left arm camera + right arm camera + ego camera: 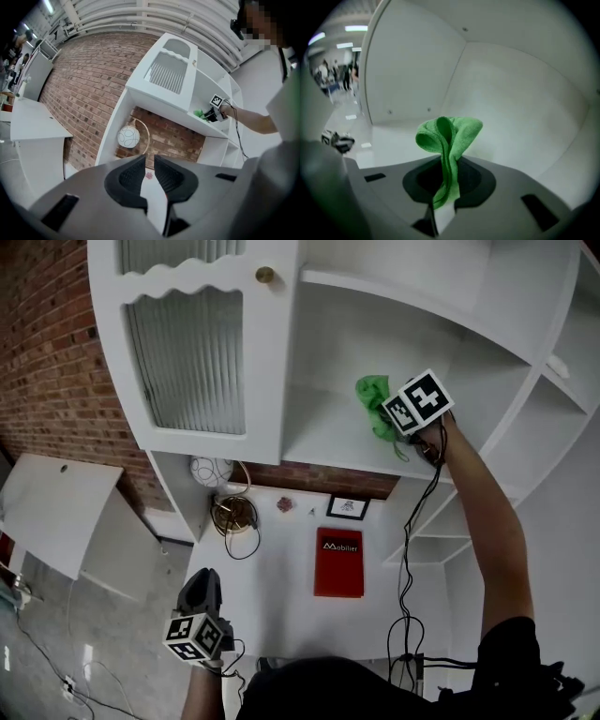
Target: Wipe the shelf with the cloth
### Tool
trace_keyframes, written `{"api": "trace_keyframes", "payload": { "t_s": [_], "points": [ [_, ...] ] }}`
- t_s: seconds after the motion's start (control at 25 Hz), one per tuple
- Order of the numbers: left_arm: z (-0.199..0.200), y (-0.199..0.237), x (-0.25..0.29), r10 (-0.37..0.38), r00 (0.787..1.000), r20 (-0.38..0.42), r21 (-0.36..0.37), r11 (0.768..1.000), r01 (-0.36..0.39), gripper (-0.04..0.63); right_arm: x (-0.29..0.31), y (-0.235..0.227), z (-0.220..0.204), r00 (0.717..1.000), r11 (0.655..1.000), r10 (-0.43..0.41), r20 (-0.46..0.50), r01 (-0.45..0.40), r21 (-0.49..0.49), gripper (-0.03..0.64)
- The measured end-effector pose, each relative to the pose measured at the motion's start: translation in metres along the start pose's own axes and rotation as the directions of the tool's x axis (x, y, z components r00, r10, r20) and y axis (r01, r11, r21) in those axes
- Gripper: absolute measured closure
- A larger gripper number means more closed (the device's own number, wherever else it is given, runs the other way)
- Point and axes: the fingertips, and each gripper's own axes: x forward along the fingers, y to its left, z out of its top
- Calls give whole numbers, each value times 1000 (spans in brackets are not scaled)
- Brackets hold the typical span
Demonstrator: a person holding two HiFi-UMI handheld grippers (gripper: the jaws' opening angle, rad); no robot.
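A white shelf unit fills the head view, and its open shelf board [323,442] lies at the centre. A green cloth [373,397] hangs bunched just above that board, and my right gripper [396,423] is shut on it. The right gripper view shows the cloth [451,132] pinched between the jaws, its folded top standing up over the shelf floor [389,140]. My left gripper [202,589] hangs low at the left, far from the shelf. Its jaws [150,172] are shut, with nothing between them. The left gripper view also takes in the cloth [200,114] from afar.
A cabinet door with ribbed glass [187,357] and a brass knob [265,276] stands left of the open shelf. Below on the white counter are a globe lamp [211,471], a small framed picture [348,507] and a red book [338,562]. A black cable [408,549] trails from my right arm.
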Motion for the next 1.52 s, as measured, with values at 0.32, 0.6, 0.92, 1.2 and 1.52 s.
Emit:
{"api": "trace_keyframes", "payload": {
  "t_s": [0.32,0.6,0.92,1.2,1.52],
  "points": [
    [13,18,-47,132,990,58,-8,991,-132,538,8,104,80,845,843,455,281,-510,171,566],
    [9,25,-80,213,974,76,-25,977,-212,538,31,145,92,810,804,550,204,-579,133,566],
    [3,23,-74,202,977,64,-25,979,-201,538,36,136,76,870,872,484,97,-489,34,566],
    [1,3,-39,105,994,34,-9,994,-105,538,29,95,37,916,913,398,51,-401,78,566],
    [-1,-23,2,-17,1000,-3,11,1000,17,538,13,34,-24,967,964,249,-54,-242,111,566]
  ]
}}
